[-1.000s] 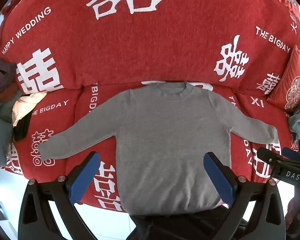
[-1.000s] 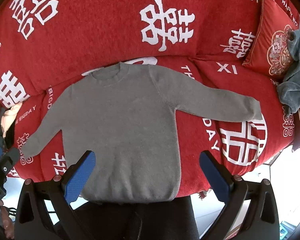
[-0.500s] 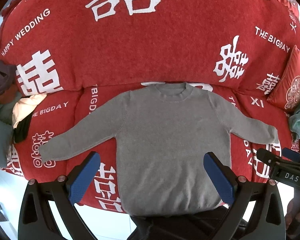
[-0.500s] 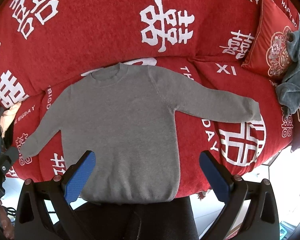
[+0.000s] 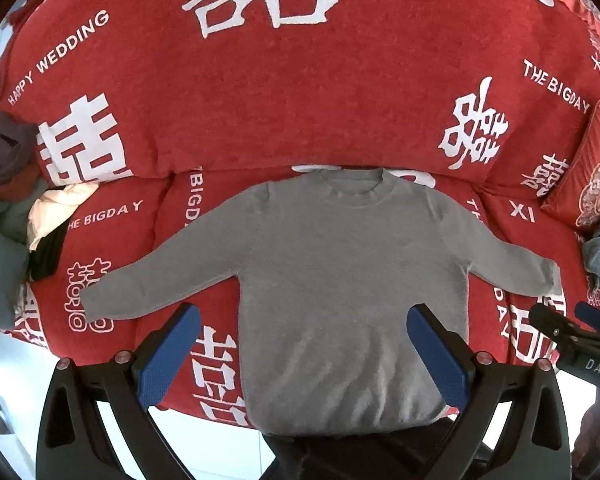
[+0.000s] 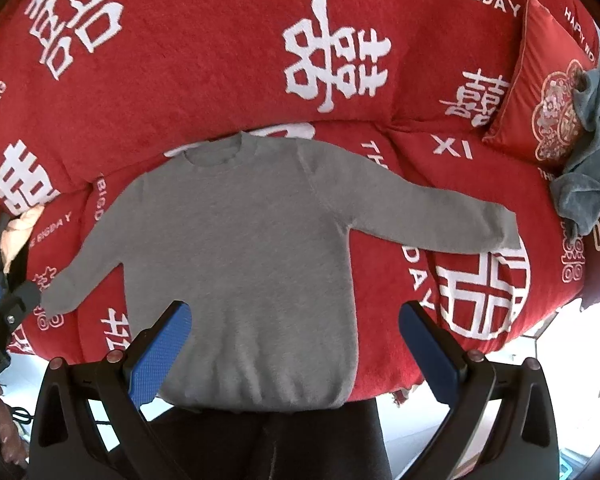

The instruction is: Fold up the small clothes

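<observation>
A grey long-sleeved sweater lies flat and face up on the red sofa seat, both sleeves spread outward and the hem at the front edge. My left gripper hovers open above the hem, its blue pads wide apart and holding nothing. My right gripper is also open over the hem, empty between its blue pads. The right gripper's body shows at the right edge of the left wrist view, near the sleeve cuff.
The sofa carries a red cover with white characters. A pile of clothes lies at the left end. A red cushion with a grey-blue cloth draped on it sits at the right end. A person's dark trousers are below the hem.
Both views have shifted very slightly; the sweater and both open grippers stand almost as they did a second ago.
</observation>
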`<move>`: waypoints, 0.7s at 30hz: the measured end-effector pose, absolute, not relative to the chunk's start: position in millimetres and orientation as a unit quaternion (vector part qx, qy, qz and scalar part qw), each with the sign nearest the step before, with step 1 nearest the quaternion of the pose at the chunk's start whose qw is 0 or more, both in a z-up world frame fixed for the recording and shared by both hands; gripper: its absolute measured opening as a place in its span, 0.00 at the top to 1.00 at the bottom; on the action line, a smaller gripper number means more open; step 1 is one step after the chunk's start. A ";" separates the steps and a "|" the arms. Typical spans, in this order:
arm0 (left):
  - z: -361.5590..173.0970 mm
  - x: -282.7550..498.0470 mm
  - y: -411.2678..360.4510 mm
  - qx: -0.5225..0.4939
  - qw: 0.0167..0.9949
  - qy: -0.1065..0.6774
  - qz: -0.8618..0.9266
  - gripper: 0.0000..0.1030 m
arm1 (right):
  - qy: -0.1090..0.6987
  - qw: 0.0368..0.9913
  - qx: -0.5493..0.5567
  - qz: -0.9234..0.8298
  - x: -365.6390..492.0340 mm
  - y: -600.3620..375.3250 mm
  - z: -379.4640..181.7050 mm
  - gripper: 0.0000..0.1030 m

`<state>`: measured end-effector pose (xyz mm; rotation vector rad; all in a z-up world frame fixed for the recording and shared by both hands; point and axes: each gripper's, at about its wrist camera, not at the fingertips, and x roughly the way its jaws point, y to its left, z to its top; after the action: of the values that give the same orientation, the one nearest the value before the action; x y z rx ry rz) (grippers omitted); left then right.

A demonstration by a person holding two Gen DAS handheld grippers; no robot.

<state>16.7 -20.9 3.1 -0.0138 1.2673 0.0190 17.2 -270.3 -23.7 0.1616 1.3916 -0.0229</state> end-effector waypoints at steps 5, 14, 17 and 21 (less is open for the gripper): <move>0.5 16.0 -19.7 -0.002 0.804 0.595 0.012 0.00 | 0.627 0.774 0.087 -0.012 16.1 -270.7 -23.3 0.00; -1.0 15.1 -11.2 -0.010 0.804 0.594 0.019 0.00 | 0.634 0.771 0.060 -0.007 18.9 -258.9 -22.8 0.00; -1.8 14.4 -7.6 -0.014 0.803 0.595 0.023 0.00 | 0.635 0.771 0.057 -0.005 19.6 -254.9 -22.6 0.00; -4.1 12.2 -3.9 -0.018 0.802 0.596 0.026 0.00 | 0.635 0.771 0.053 -0.004 20.3 -251.5 -21.6 0.00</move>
<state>12.2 -3.9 -4.1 -0.0378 1.2774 0.0561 20.3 -251.5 -21.6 0.1141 1.3768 -0.0080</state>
